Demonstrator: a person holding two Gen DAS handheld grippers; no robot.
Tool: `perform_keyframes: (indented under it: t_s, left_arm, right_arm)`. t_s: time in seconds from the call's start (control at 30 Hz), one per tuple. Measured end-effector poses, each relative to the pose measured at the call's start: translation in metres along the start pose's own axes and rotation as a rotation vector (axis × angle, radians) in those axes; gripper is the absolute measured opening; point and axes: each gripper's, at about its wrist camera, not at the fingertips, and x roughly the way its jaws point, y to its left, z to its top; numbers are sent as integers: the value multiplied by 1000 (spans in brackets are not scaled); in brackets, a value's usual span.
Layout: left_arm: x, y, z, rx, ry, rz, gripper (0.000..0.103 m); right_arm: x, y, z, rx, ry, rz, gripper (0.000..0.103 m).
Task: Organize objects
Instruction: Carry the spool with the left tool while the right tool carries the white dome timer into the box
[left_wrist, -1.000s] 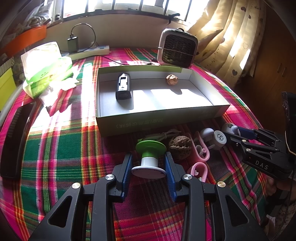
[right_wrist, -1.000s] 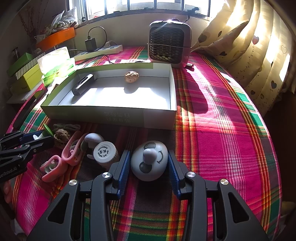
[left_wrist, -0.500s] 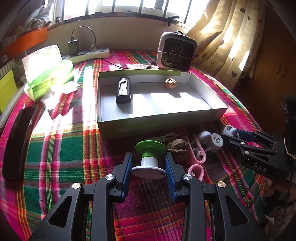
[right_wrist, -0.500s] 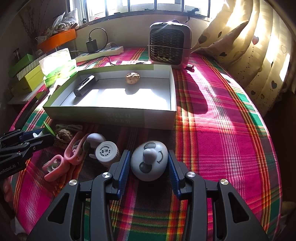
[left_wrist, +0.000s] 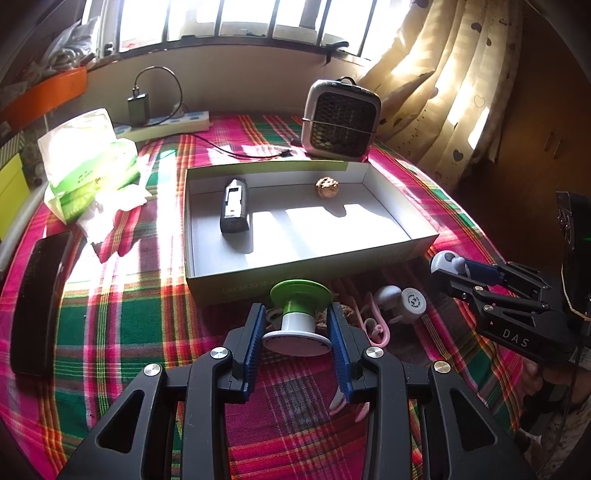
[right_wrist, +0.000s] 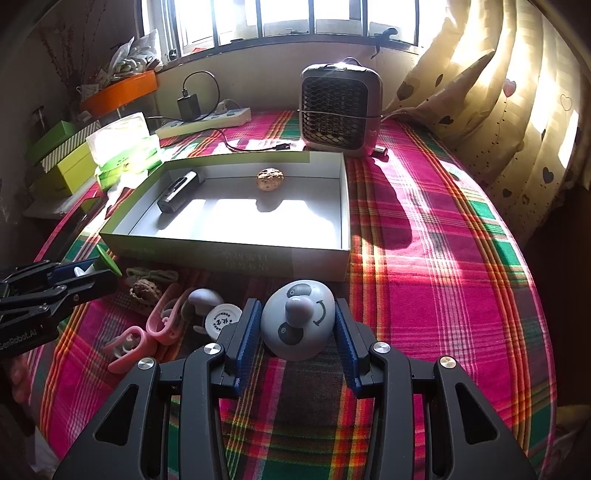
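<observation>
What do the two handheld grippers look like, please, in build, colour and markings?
Both are black frames with triangular cut-outs and silver screw heads, ending in ribbed blue pads. The left gripper reads "GenRobot.AI" on its side; the right gripper reads "DAS". A dark block with a green light sits behind the right one.

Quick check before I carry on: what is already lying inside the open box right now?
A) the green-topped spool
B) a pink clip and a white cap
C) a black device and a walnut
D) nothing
C: the box holds only a black device on its left side and a walnut near the far wall.
</observation>
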Motion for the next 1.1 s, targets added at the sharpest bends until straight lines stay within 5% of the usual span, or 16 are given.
perform_keyframes:
  t_s: [1.1]
  left_arm:
    - [52, 8, 70, 3, -1, 5, 31]
  right_arm:
    - [46, 5, 85, -72, -26, -19, 41]
